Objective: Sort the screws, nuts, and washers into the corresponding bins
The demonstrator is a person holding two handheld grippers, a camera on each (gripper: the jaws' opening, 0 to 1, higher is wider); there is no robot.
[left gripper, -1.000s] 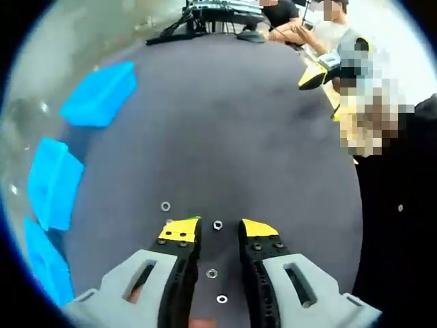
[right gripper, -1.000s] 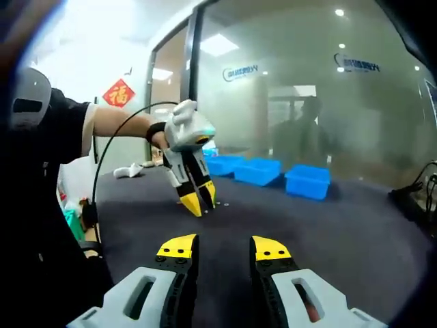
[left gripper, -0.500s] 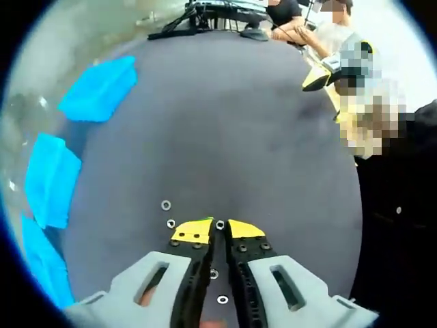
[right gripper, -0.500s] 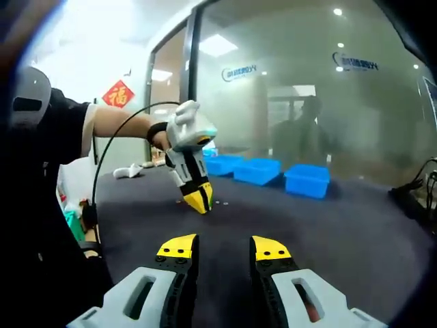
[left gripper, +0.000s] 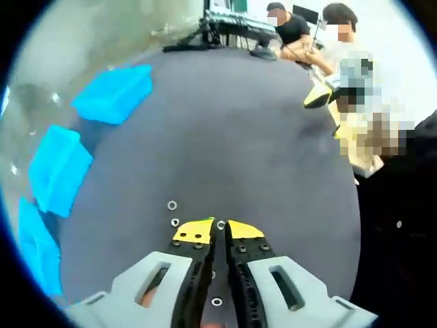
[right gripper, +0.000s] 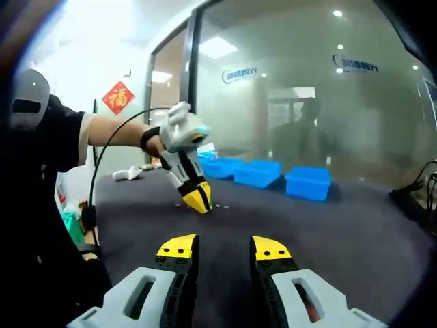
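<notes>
1. Nut [left gripper: 220, 223]: it sits pinched between my left gripper's [left gripper: 219, 226] yellow tips, which are drawn together on it just above the dark grey table [left gripper: 232, 137]
2. In the left gripper view, going left to right: three blue bins [left gripper: 58, 167] line the table's left edge, then a washer [left gripper: 171, 205] and a small ring [left gripper: 175, 222] lie just left of my tips, and another washer [left gripper: 216, 301] lies lower down between the grey jaw arms
3. People sit at the table's far right end
4. In the right gripper view my left gripper [right gripper: 202, 201] points down at the table [right gripper: 321, 225], tips closed, small bits of hardware beside it, the bins [right gripper: 258, 171] behind
5. My right gripper [right gripper: 224, 247] hangs over the table with its tips apart, holding nothing
</notes>
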